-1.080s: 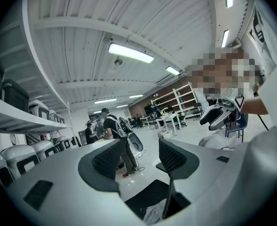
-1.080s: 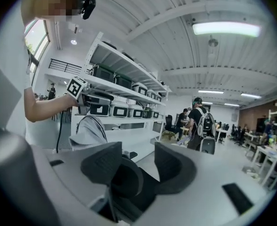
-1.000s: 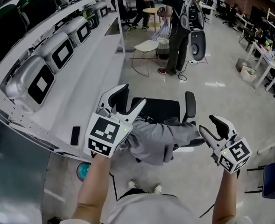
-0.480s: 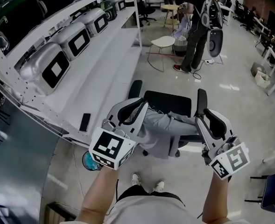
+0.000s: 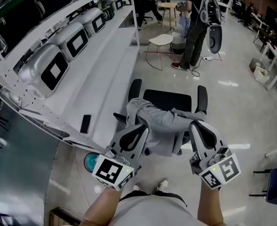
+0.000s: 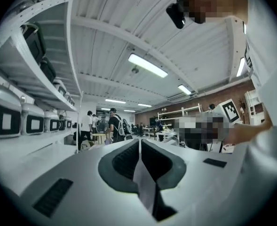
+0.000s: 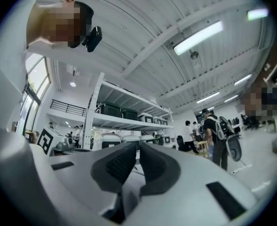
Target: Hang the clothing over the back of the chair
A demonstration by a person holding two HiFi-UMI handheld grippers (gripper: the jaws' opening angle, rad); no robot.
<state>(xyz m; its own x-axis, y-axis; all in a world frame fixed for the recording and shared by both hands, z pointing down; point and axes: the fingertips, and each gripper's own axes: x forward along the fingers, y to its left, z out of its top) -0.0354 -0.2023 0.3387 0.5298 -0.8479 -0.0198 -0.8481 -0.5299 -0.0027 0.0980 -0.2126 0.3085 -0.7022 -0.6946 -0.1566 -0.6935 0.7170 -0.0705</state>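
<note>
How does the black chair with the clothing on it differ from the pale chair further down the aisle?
The black chair has armrests and a dark seat; the pale chair has no armrests and stands on a thin frame. The black chair carries the grey clothing over its back; the pale chair is bare. Both are unoccupied.

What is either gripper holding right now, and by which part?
Nothing. The left gripper is shut empty; the right gripper has just been closing on nothing. The clothing hangs over the back of the chair.
</note>
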